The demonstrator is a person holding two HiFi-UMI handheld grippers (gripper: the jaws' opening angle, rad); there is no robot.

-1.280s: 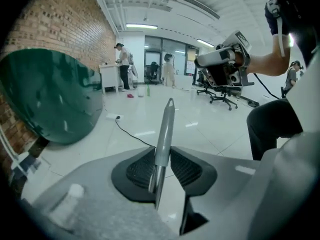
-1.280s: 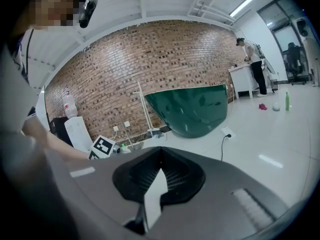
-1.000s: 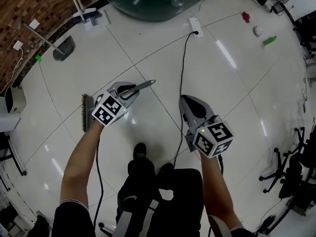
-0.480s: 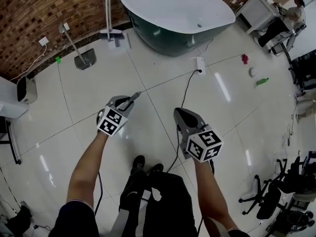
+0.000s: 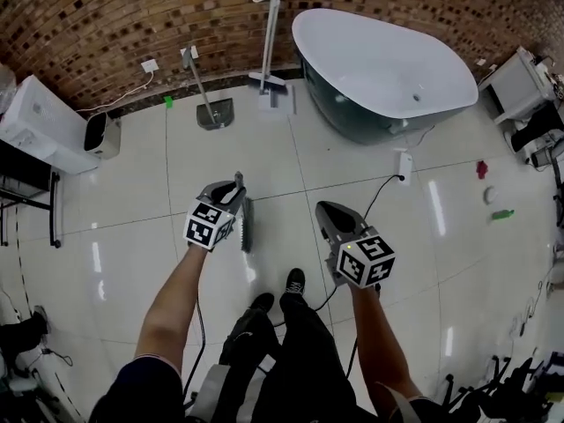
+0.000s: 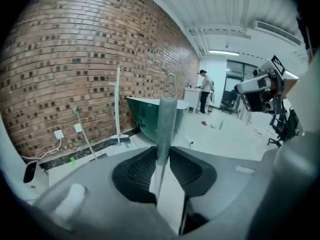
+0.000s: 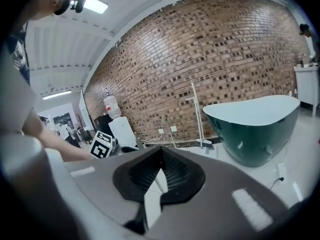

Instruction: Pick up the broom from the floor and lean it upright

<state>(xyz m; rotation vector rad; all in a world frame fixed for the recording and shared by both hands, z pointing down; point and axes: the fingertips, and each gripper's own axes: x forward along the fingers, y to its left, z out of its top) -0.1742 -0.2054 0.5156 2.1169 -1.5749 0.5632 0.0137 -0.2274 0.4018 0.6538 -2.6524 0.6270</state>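
Observation:
The broom hangs nearly upright in my left gripper (image 5: 231, 188), which is shut on its grey-green handle. From the head view I see it end-on: the dark brush head (image 5: 247, 225) sits low, just right of the gripper and close to the white floor tiles. In the left gripper view the handle (image 6: 166, 124) rises straight up between the pads of the left gripper (image 6: 164, 154). To the right at about the same height is my right gripper (image 5: 324, 208), shut with nothing in it. Its pads meet at the tips in the right gripper view, where the right gripper (image 7: 161, 166) faces the brick wall.
A dark green bathtub (image 5: 388, 69) stands at the brick wall (image 5: 106, 25), with a white floor-standing pole (image 5: 273, 33) and a long-handled dustpan (image 5: 207, 100) beside it. A white appliance (image 5: 40, 122) is far left. A power strip (image 5: 405, 161) with cable crosses the tiles. My feet (image 5: 295, 282) are below.
Both grippers have risen. The broom, lying slanted on the floor in the left gripper a second ago, now hangs nearly upright, its brush head swung from left of the gripper to its right.

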